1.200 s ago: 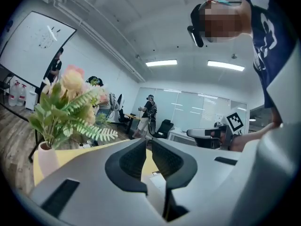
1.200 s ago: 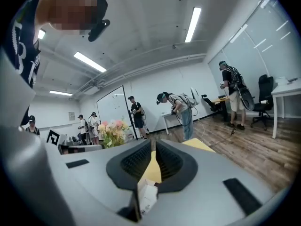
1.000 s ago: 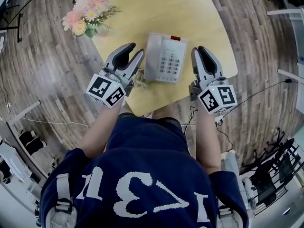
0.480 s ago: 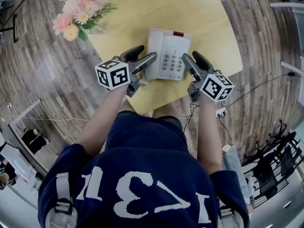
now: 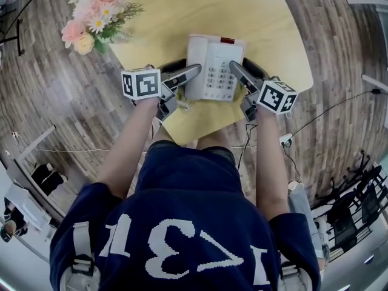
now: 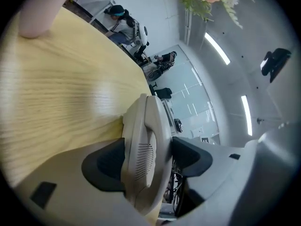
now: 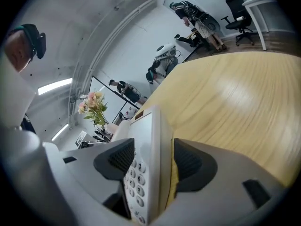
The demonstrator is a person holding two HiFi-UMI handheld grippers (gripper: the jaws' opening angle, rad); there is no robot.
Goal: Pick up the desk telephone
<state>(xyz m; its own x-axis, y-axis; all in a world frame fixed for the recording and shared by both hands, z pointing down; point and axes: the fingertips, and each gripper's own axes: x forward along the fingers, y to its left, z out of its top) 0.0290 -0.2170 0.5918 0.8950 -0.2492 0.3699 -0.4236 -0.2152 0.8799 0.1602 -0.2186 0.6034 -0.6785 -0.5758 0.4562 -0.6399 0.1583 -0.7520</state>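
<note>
Wood table (image 5: pixel 267 35): desk telephone (image 5: pixel 215 65) flanks covered from me by grippers. Left gripper (image 5: pixel 185 73) jaws apart astride handset (image 6: pixel 141 159); right gripper (image 5: pixel 242 76) jaws opening, keypad (image 7: pixel 135 172) edge between. Bouquet (image 5: pixel 94 14) far left.

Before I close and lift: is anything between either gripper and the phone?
Nothing visible. The left edge of the phone sits between the open jaws of the left gripper; its right edge sits between the jaws of the right gripper, which are opening.
</note>
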